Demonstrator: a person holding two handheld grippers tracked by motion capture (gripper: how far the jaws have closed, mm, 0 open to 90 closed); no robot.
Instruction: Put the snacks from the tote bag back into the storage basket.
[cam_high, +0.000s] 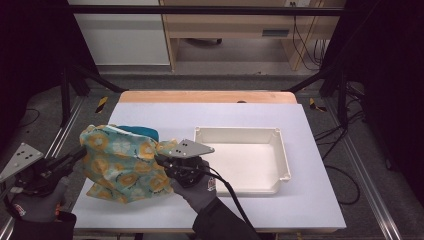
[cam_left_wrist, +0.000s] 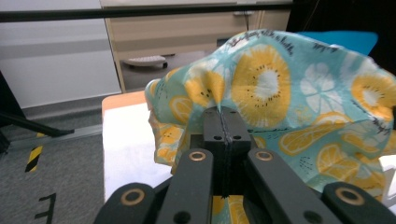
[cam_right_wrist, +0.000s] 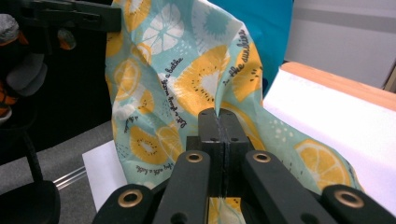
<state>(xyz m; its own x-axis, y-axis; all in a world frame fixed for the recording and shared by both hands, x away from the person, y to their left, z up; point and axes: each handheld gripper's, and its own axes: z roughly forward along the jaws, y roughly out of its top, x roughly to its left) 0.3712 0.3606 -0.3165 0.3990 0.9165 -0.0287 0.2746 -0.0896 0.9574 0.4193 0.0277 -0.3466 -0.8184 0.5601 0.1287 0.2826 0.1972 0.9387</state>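
The cloth (cam_high: 122, 162), a teal fabric printed with yellow and white citrus slices and lines of dark script, was held raised over the left part of the desk (cam_high: 210, 117), with its lower folds resting on the desk surface near the front left corner. A plain blue inner side showed at the top of the cloth, toward the far edge. The fabric was bunched and creased, not flat.

The left hand-held gripper (cam_high: 80, 152) was clamped on the left edge of the cloth. In the left gripper view its two black jaws stood pressed together with a pinch of fabric (cam_left_wrist: 261, 93) rising from between the tips. This gripper reached in from beyond the left edge of the desk.

The right hand-held gripper (cam_high: 161, 159) was clamped on the right edge of the cloth. In the right gripper view its jaws were likewise closed, with a fold of the cloth (cam_right_wrist: 187, 93) caught at the tips. A gloved hand (cam_high: 197, 187) carried it near the front edge of the desk, at about the middle.

A white tray (cam_high: 280, 150) stood on the right half of the desk, just beside the right hand-held gripper and apart from the cloth. A wooden strip (cam_high: 207, 96) ran along the far edge of the desk.
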